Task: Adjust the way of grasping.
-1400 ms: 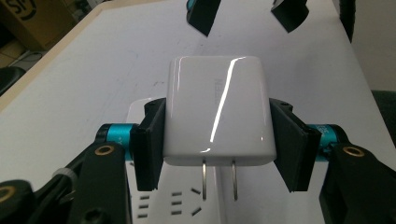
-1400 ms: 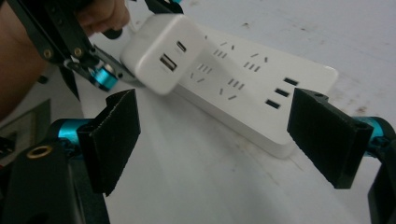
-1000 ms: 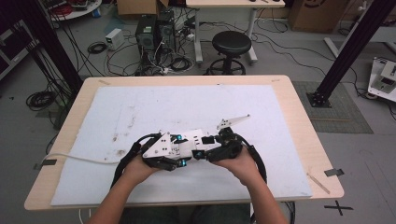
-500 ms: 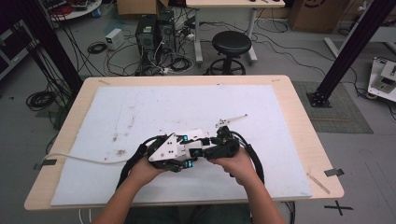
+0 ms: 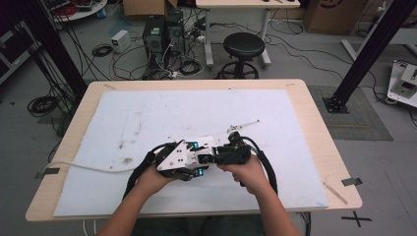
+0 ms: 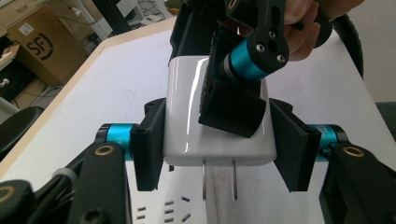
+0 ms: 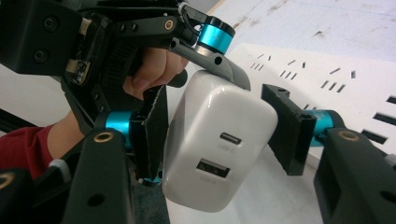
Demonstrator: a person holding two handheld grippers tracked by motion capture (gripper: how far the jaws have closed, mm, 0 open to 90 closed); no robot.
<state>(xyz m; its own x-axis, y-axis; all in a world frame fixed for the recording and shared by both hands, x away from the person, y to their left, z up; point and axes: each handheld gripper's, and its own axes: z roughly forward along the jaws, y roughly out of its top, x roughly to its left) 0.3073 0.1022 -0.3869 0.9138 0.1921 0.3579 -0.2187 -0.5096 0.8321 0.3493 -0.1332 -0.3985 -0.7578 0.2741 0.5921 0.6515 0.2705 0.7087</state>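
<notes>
White glossy charger: rounded block, two metal prongs, two ports on its end face. Pinched in left gripper; right gripper, jaws just closing, straddles it. Beneath: white power strip, table.

Setting: robotics or electronics lab, recording bay.
Work surface: pale wooden table topped with a scuffed white foam sheet.
Floor: grey, strewn with tangled black cables.
Equipment: black desktop computer towers beside a small white box.
Framing: black aluminium rig struts.
Furniture: round black stool.
Storage: brown cardboard boxes.
</notes>
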